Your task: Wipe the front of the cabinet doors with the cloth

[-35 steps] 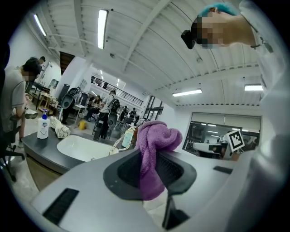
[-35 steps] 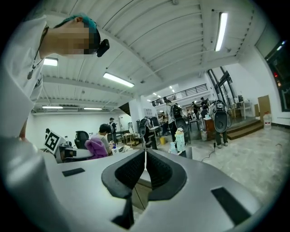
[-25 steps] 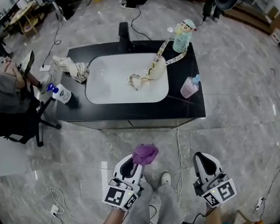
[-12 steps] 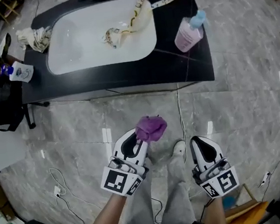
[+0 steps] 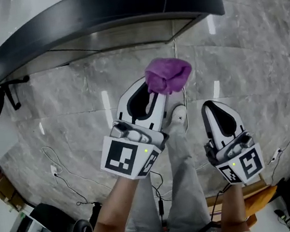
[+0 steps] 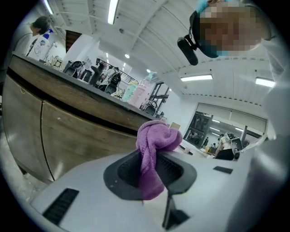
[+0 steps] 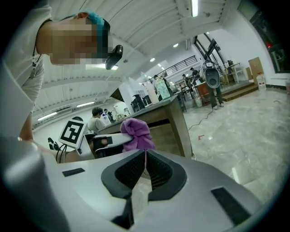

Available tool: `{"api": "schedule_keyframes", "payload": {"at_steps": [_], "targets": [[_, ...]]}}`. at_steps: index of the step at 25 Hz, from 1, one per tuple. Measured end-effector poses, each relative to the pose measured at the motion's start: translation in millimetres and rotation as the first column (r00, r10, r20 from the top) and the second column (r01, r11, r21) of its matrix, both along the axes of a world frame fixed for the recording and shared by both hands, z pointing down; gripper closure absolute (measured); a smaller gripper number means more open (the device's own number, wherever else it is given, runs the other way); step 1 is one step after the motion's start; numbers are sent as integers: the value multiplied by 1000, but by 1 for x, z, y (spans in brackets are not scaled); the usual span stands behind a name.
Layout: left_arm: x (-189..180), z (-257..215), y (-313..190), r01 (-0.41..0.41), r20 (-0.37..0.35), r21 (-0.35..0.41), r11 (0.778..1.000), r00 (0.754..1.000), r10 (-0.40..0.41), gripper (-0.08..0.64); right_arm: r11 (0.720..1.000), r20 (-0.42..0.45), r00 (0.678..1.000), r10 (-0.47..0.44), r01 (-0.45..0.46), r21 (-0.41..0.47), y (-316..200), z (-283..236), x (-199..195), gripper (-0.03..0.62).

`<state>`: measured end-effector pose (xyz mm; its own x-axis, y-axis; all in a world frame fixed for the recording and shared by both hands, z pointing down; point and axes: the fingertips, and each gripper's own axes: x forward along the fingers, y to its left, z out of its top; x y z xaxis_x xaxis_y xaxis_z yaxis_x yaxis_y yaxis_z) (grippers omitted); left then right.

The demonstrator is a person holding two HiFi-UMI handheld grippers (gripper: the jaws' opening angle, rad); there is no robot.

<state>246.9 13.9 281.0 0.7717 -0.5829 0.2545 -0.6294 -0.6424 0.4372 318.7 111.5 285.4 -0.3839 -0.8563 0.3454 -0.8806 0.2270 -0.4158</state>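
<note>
Purple cloth (image 5: 168,74), upper centre of the head view: bunched wad, pinched in the left gripper (image 5: 150,92), tail hanging down between the pads. Not touching anything else.

Wooden cabinet doors (image 6: 72,142) fill the left of the left gripper view, below the black countertop (image 5: 122,13); cloth is clear of them.

Right gripper (image 5: 217,114), lower right: jaws pressed together, nothing between.

Step, as I judge it: approach, wiping not begun. Next: carry the wad forward, press it flat to a door face, stroke across.

Writing: none legible. Bottles (image 6: 136,93) on the counter too small to read; only square markers on the left gripper's cube (image 5: 126,157).
</note>
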Motion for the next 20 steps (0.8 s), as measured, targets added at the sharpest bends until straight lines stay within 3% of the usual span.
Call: {"api": "schedule_keyframes", "payload": {"at_steps": [8,11,16,20], "targets": [[51,38,-21,-5,-4,-35,999,1000,5,483,997,-5,999,-31,31,-72,-1,40,23,563],[64,42,-35,0,-12,-9,1000,1000,0,483,998,-13,1000,8,-9,-68,-9,52,33,563],[72,54,-62,16,-21,-7,1000,1000,-16,483,994,2,995,103,-103,31,-32,42,42,563],[63,56,-66,-7,-14,-1,1000,1000,7,482,989,27,989,145,-145,13,-36,46,33,563]]}}
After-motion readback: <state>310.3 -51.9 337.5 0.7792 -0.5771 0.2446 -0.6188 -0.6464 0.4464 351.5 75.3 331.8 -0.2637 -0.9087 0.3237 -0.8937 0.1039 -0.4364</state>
